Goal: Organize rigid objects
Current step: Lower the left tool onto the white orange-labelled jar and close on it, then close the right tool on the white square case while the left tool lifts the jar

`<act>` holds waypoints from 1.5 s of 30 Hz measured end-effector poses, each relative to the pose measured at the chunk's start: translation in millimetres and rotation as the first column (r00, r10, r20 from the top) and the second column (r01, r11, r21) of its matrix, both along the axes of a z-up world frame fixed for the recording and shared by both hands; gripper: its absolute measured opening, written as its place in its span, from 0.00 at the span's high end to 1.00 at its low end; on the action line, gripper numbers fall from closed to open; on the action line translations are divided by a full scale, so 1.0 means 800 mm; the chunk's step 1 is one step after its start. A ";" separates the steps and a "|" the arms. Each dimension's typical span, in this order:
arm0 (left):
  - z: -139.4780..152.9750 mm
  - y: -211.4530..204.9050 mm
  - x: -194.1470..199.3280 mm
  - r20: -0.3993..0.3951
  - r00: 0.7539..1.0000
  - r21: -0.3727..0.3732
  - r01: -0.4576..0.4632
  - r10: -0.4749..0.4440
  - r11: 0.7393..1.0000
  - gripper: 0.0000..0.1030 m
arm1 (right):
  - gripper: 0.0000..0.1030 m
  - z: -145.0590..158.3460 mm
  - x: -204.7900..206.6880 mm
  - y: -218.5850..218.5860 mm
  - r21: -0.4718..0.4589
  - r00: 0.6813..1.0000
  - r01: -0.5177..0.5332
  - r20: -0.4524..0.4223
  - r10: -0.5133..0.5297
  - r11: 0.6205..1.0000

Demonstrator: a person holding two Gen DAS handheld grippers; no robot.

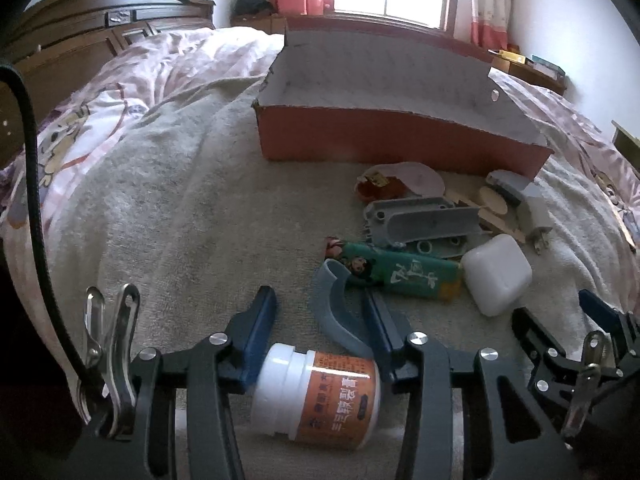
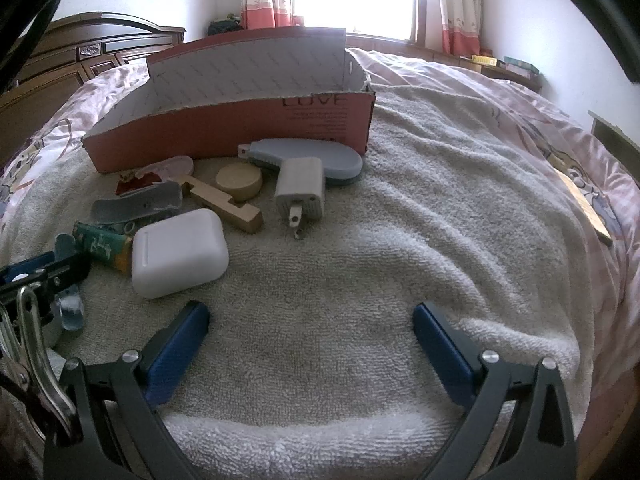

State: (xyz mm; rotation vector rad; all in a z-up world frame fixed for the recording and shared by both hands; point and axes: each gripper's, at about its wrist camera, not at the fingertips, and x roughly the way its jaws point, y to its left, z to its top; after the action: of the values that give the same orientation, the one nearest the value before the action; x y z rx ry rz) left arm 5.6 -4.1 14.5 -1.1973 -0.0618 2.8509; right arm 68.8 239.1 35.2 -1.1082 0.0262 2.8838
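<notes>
Bottle [image 1: 320, 396] x1 btwn left gripper [image 1: 320, 312] jaws; box [image 1: 400, 144] x1.

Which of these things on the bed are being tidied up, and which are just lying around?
Being tidied:
white orange-labelled bottle between the left claw pads
red cardboard box
white rounded plastic case
white plug adapter
round wooden disc

Just there:
grey towel
pink curtains
</notes>
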 end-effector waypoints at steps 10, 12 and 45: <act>0.014 -0.020 0.003 0.011 1.000 0.038 0.013 -0.014 0.999 0.57 | 0.01 0.027 0.001 0.008 -0.067 0.998 -0.056 -0.031 0.054 0.996; 0.014 -0.025 0.004 0.022 0.999 0.053 0.026 -0.028 0.998 0.57 | 0.01 0.036 0.003 0.005 -0.084 0.995 -0.093 -0.041 0.089 0.992; 0.023 -0.045 0.017 0.045 0.993 0.076 0.108 -0.111 0.991 0.54 | 0.43 0.028 -0.025 -0.043 -0.102 0.962 -0.264 0.041 0.270 0.959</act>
State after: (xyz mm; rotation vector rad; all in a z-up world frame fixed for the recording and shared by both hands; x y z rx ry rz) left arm 19.4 -40.3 32.9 -1.2170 -0.0992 2.7007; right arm 48.6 204.9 57.5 -1.3012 0.0130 3.1154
